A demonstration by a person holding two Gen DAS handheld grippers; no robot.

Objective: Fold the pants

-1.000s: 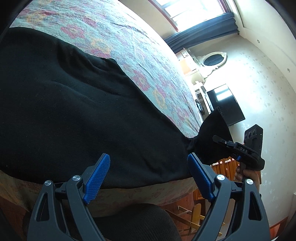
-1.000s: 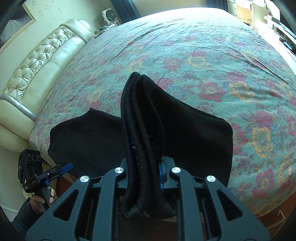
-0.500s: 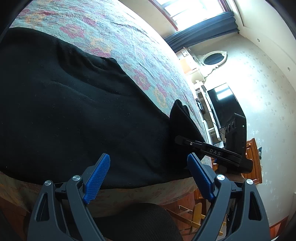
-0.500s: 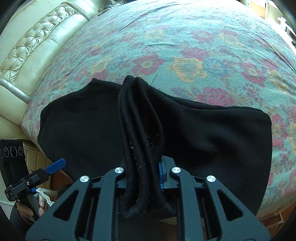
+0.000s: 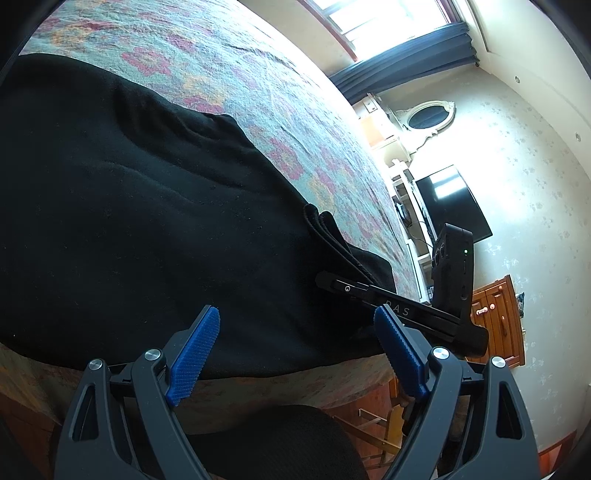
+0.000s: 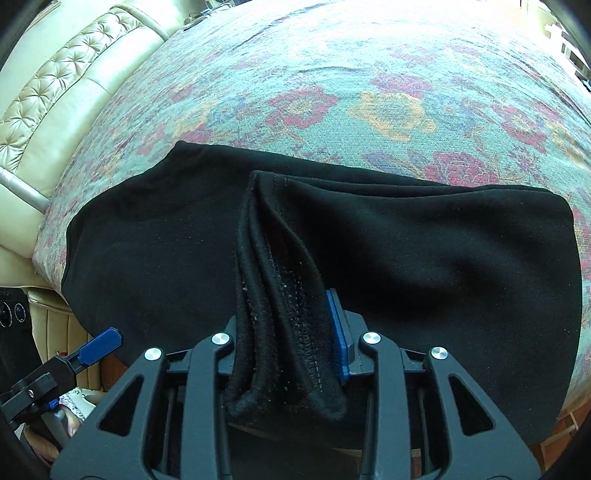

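Black pants (image 6: 406, 258) spread flat across the near edge of a bed covered by a floral bedspread (image 6: 369, 92) in teal, red and yellow. Right gripper (image 6: 291, 354) low in the foreground of its own view, clamped tight on a bunched hem of the pants, thick folds of dark fabric rising between black fingers with one blue pad (image 6: 338, 332) showing on the right side of the bunch. Gathered ridge of cloth running from that grip toward the far edge of the garment, lying over the flat layer beneath. Cream tufted headboard (image 6: 55, 92) at far left. Left gripper (image 5: 295, 347) seen from its own camera, blue-padded fingers (image 5: 194, 354) spread wide apart, holding nothing, poised just above the near edge of the pants. Same left gripper (image 6: 74, 358) visible at the lower left of the right-hand view, beside the bed edge. Right gripper (image 5: 369, 295) also seen from the left camera, off to the right, black body marked with pale letters, pressed against the cloth. Far right: pale wall, dark television (image 5: 454, 206), oval mirror (image 5: 428, 118), wooden cabinet (image 5: 498, 317), bright window (image 5: 388, 22) with dark curtain.
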